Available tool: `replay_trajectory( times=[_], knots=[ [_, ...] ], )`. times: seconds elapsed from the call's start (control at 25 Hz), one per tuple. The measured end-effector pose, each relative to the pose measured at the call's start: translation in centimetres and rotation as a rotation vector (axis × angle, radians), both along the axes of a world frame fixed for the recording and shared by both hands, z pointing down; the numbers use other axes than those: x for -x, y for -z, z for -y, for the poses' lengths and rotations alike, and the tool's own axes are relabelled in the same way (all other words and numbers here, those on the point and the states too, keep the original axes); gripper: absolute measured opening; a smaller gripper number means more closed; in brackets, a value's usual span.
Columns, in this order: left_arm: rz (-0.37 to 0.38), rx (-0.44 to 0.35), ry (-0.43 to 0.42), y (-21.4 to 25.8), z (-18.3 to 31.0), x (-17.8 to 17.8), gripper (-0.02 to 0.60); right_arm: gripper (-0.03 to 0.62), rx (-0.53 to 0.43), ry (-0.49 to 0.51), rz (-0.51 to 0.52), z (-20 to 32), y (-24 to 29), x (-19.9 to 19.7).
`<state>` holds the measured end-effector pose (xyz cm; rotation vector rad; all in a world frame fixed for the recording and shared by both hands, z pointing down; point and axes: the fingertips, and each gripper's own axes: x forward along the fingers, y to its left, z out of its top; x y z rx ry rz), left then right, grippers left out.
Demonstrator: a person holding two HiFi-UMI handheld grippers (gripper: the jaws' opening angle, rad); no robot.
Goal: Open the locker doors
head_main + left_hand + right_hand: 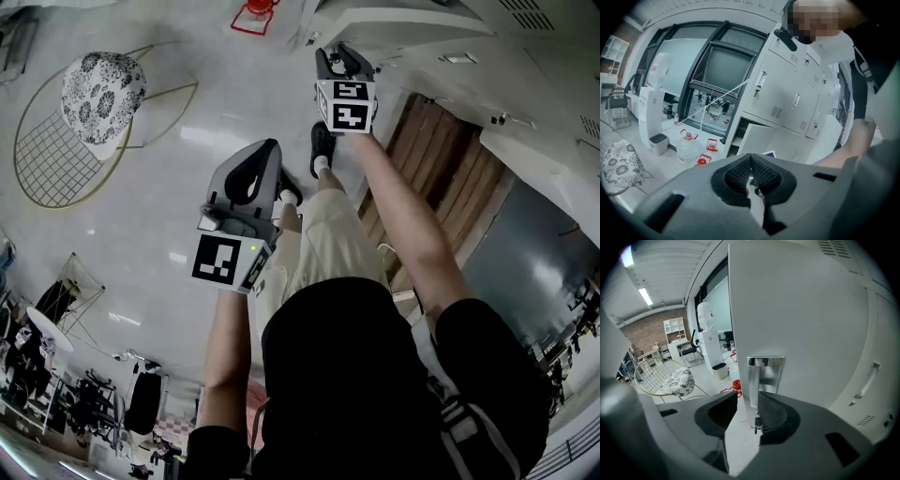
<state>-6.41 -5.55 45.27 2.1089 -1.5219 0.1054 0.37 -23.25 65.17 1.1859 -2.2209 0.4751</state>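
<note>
A bank of pale grey lockers (pixel 787 93) stands ahead, with one lower door (pixel 757 138) swung open. In the right gripper view a grey locker door (pixel 801 324) fills the frame, and it carries a chrome handle (pixel 764 373) with a small key (pixel 755 422) under it. My right gripper (pixel 747 401) is open. Its jaws straddle the door's edge and the handle's lower end, with a gap on the left side. In the head view, my right gripper (pixel 342 58) reaches up to the lockers (pixel 441 28). My left gripper (pixel 267 150) hangs lower, away from them, jaws shut and empty (pixel 750 159).
A gold wire chair with a patterned cushion (pixel 103 89) stands on the floor to the left. Water bottles (pixel 686 145) and a water dispenser (pixel 649 112) stand by the window. A grey door panel (pixel 525 253) juts out at the right. The person's legs are below the grippers.
</note>
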Motion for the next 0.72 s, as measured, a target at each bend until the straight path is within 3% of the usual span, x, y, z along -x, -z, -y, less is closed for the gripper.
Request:
replay_trajectory(
  times=[0.72],
  knots=[
    [-0.017,-0.002,-0.154,0.5,-4.2,-2.2,0.015,0.117,-0.013,-0.093,-0.022,-4.0,-0.1,-3.6]
  ],
)
